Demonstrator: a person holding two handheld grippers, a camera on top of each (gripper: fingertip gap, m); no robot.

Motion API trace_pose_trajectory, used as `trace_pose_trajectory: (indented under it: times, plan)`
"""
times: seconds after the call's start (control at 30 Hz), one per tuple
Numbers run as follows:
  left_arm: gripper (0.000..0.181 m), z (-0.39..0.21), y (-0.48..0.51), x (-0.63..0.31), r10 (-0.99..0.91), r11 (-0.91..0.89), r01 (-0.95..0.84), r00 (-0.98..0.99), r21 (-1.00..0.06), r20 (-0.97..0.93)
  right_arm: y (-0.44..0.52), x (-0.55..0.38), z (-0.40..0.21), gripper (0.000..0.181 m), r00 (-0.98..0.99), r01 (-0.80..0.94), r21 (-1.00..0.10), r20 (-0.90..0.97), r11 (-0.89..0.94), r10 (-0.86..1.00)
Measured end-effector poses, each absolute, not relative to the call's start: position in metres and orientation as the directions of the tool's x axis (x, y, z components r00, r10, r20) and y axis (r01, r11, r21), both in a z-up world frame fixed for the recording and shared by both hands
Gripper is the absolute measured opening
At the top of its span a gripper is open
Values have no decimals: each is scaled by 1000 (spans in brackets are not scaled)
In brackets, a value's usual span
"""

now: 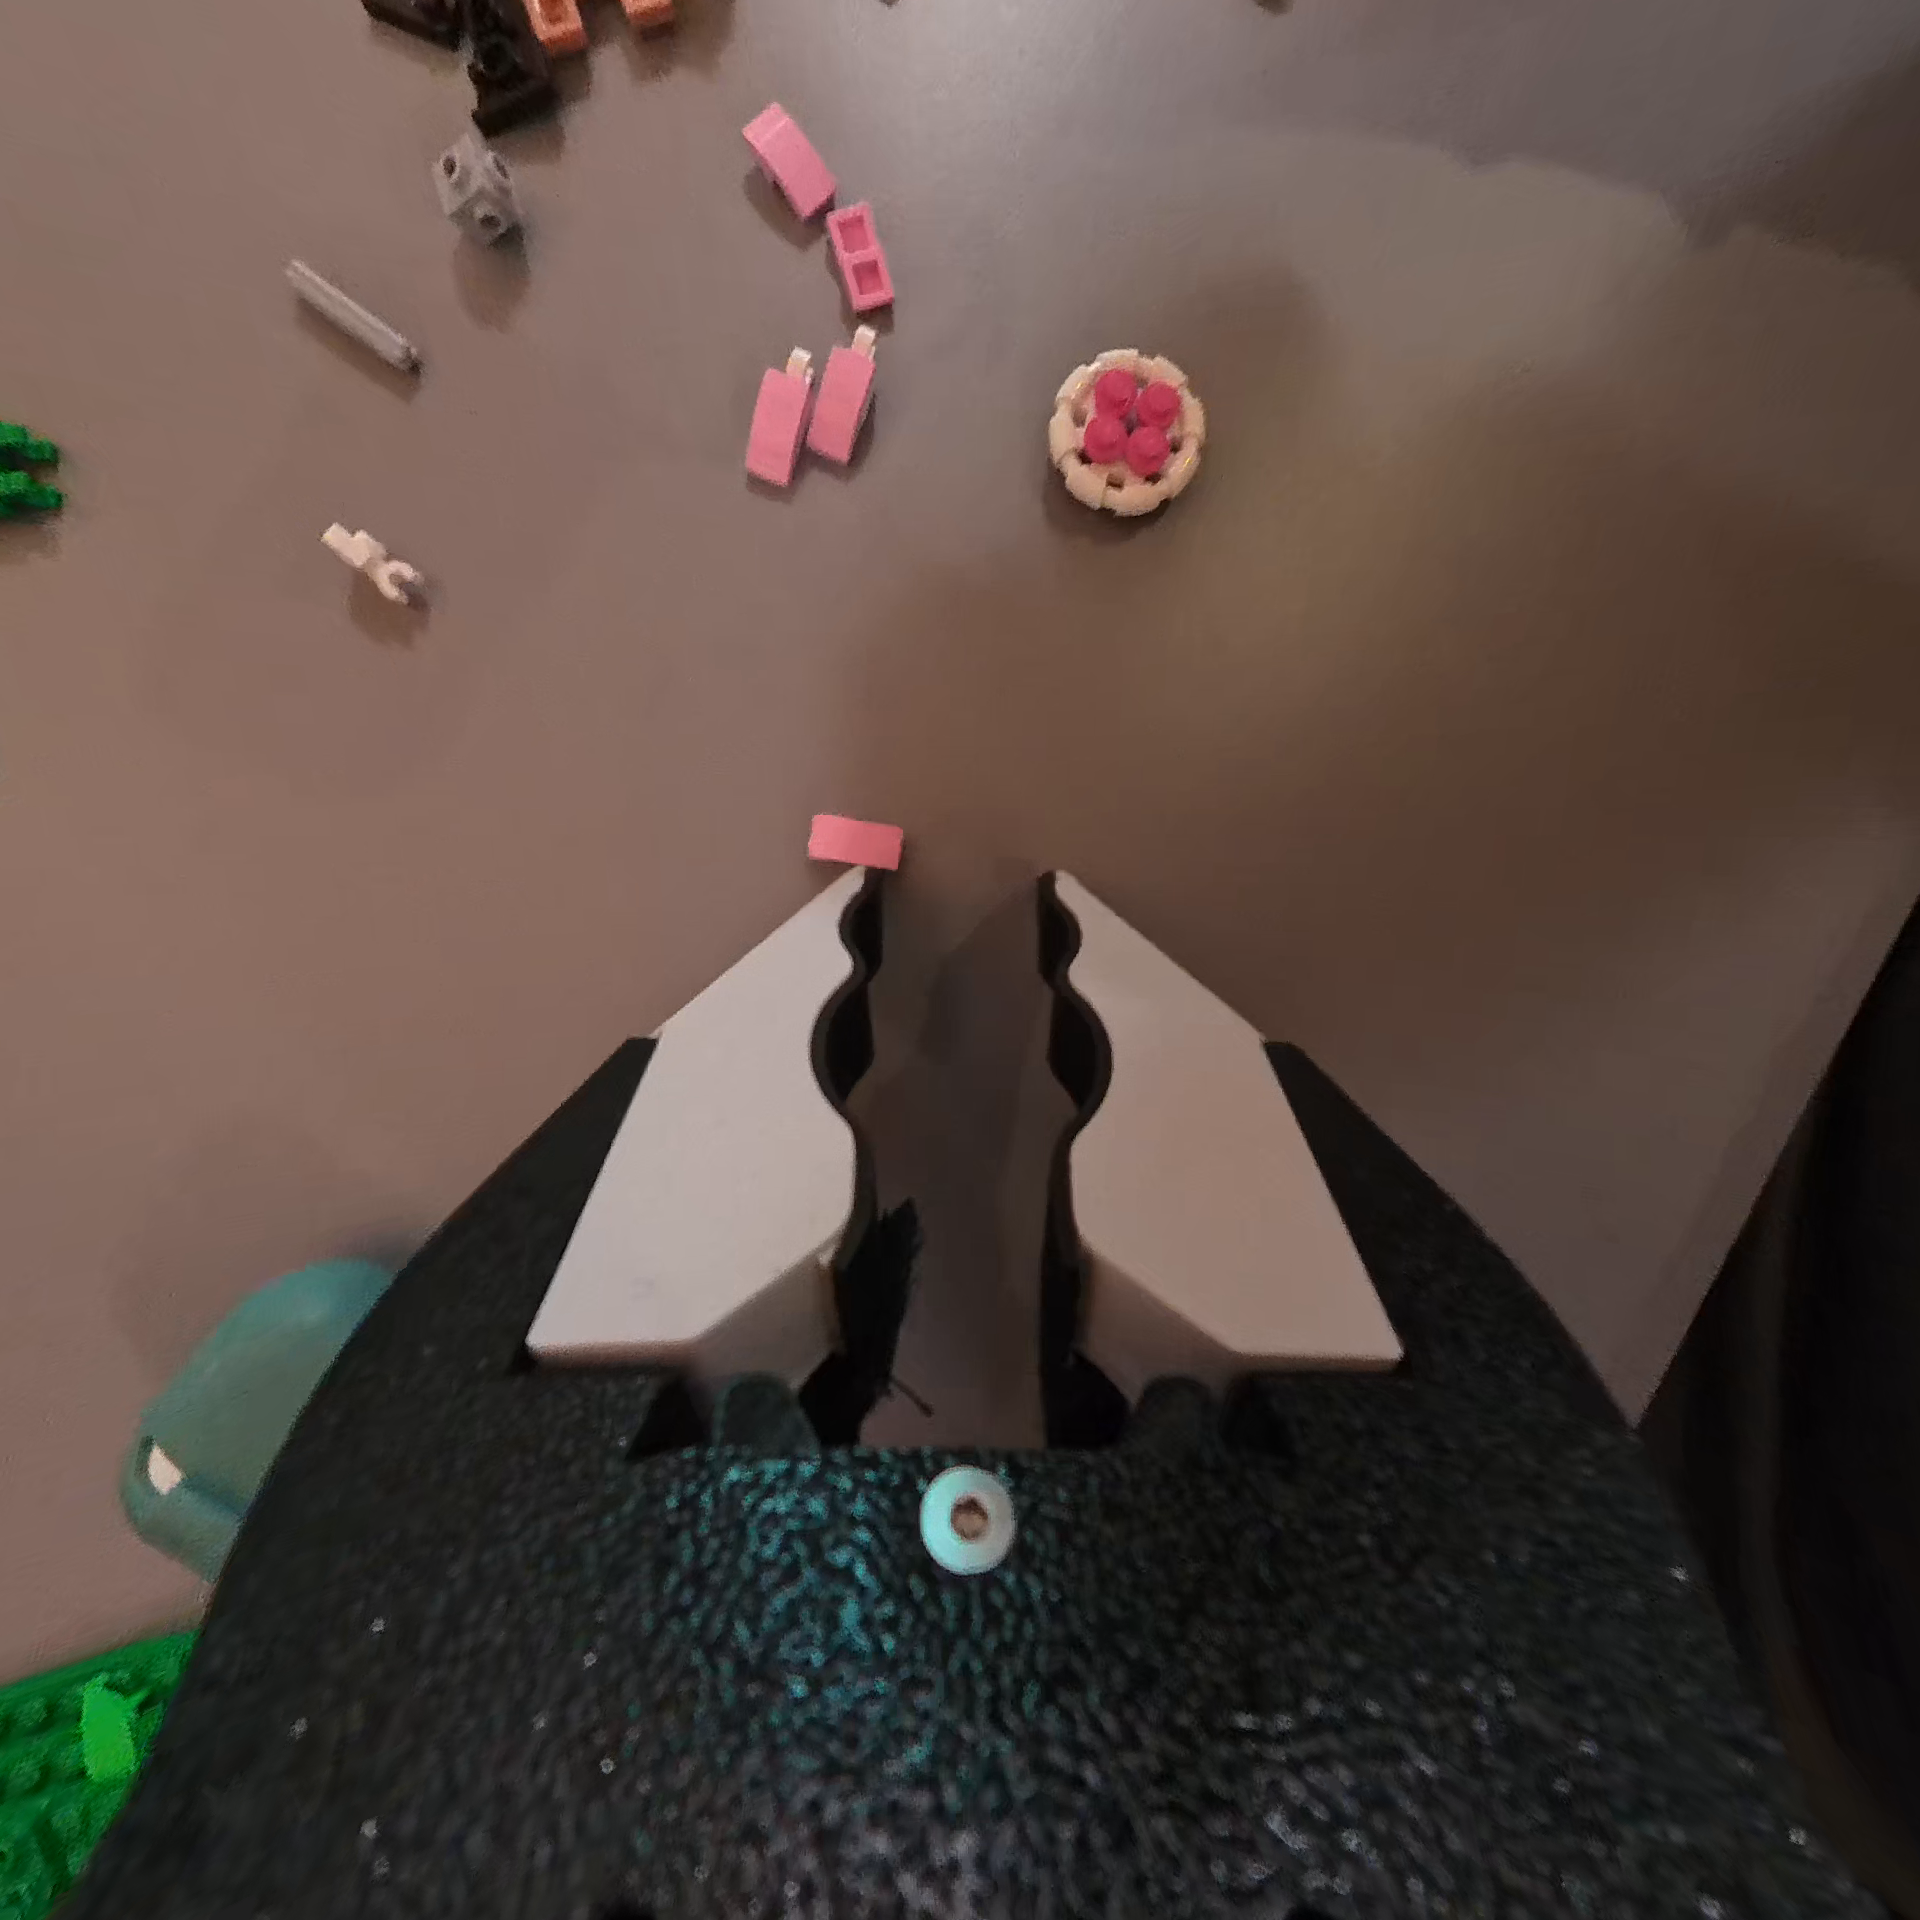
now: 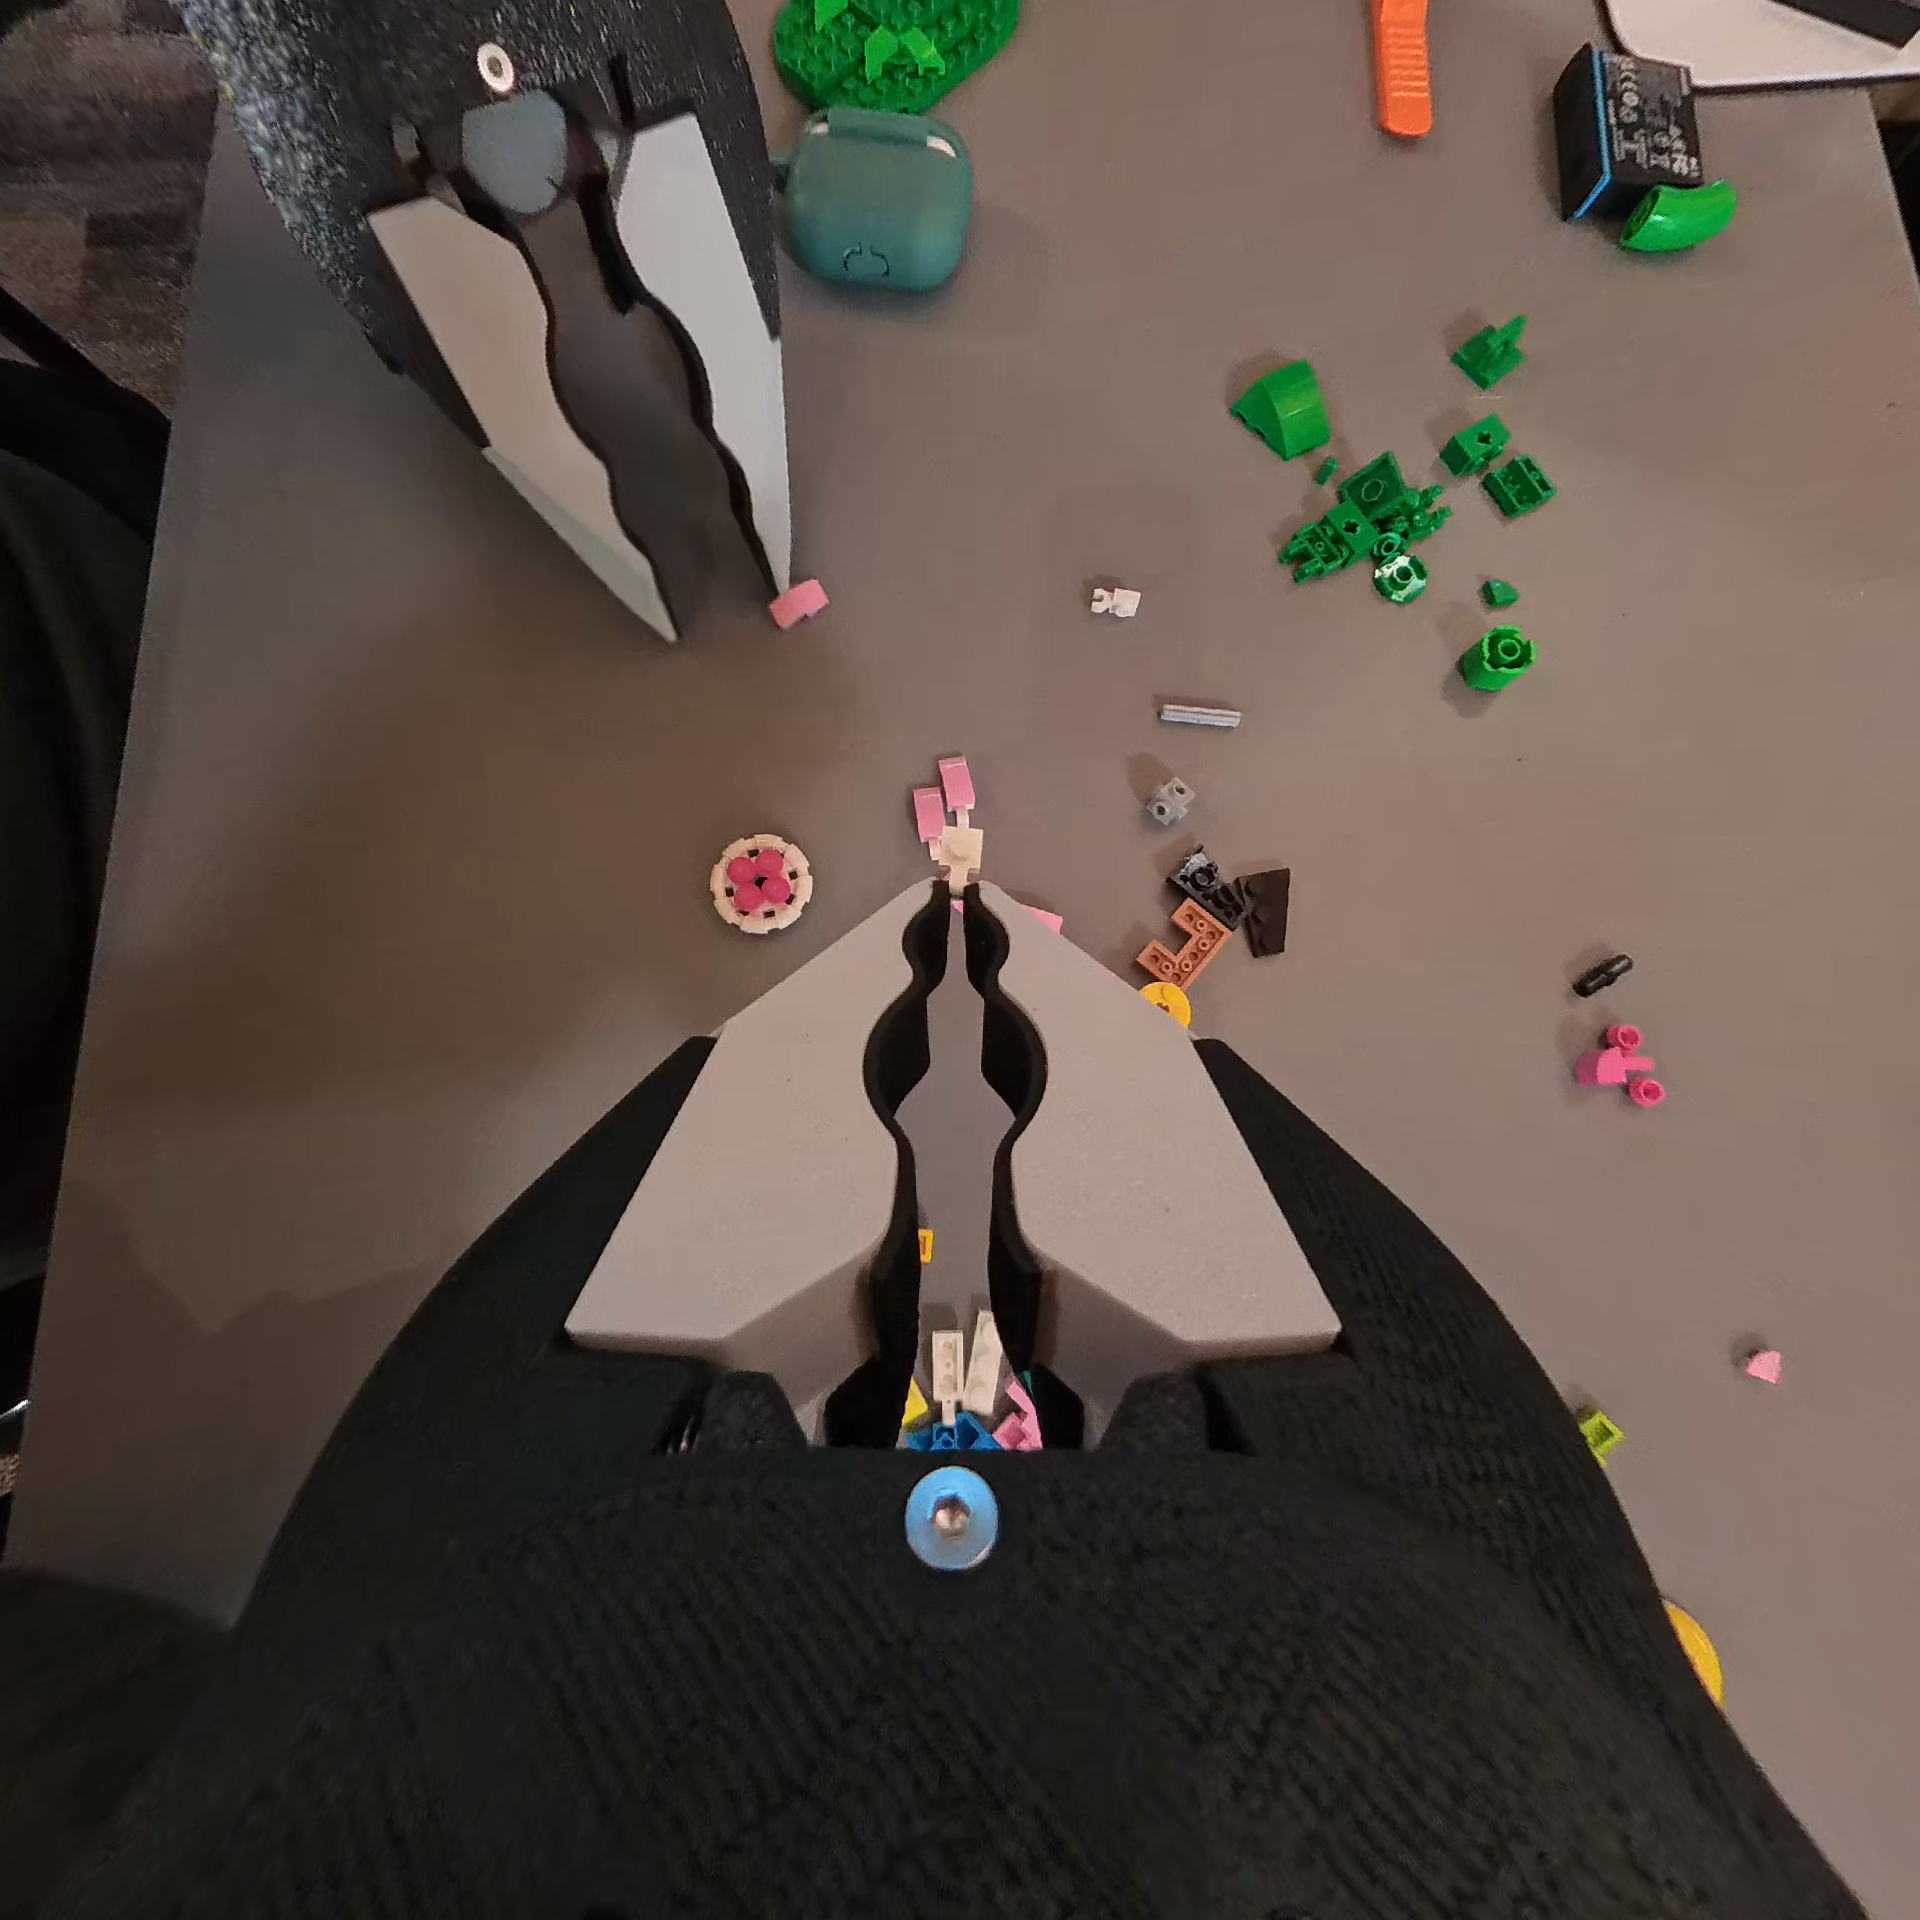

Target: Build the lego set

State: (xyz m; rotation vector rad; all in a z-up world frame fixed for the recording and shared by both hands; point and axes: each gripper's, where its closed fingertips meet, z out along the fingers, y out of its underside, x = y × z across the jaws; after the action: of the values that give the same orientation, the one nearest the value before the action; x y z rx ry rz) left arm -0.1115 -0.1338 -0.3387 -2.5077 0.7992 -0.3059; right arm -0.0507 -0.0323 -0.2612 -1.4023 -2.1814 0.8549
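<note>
Nearest in the right wrist view, the right gripper has its grey jaws pinched almost together on a small cream clip piece, which carries two flat pink plastic petal plates fanning away from the tips. Just beyond and to one side on the grey tabletop sits a round cream dish with magenta studs, a little sub-assembly. Farther off, the left gripper stands parted with nothing between its jaws, one tip touching or just beside a small pink curved brick. More pink slope pieces lie well past it. These parts look light, rigid and slick, likely to squirt out under a skewed pinch, and the clip joints probably pop apart easily; I would take the brick across its flat sides, low and square.
</note>
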Motion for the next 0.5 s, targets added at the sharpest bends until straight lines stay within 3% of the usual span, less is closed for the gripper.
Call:
trace_pose_trajectory:
  times: [0.13, 0.23, 0.33, 0.43, 0.5]
  plan:
    - [29, -333, -135, -94, -652, -670, -509, 752, -541, 100, -36, -51, -261, 2, -422, 659, -686, 3, 309, 907]
    - [29, -320, -127, -105, -693, -583, -564, 721, -585, -4, -38, -51, -260, 2, -428, 654, -689, 3, 312, 904]
    - [42, -320, -123, -112, -767, -452, -668, 629, -591, -124, -41, -52, -259, 2, -441, 647, -694, -3, 316, 898]
    - [40, -328, -117, -119, -807, -391, -720, 568, -574, -163, -45, -53, -260, 2, -458, 644, -693, -7, 326, 889]
    - [35, -327, -118, -115, -841, -366, -694, 532, -620, -100, -49, -54, -261, 2, -470, 639, -694, -11, 332, 883]
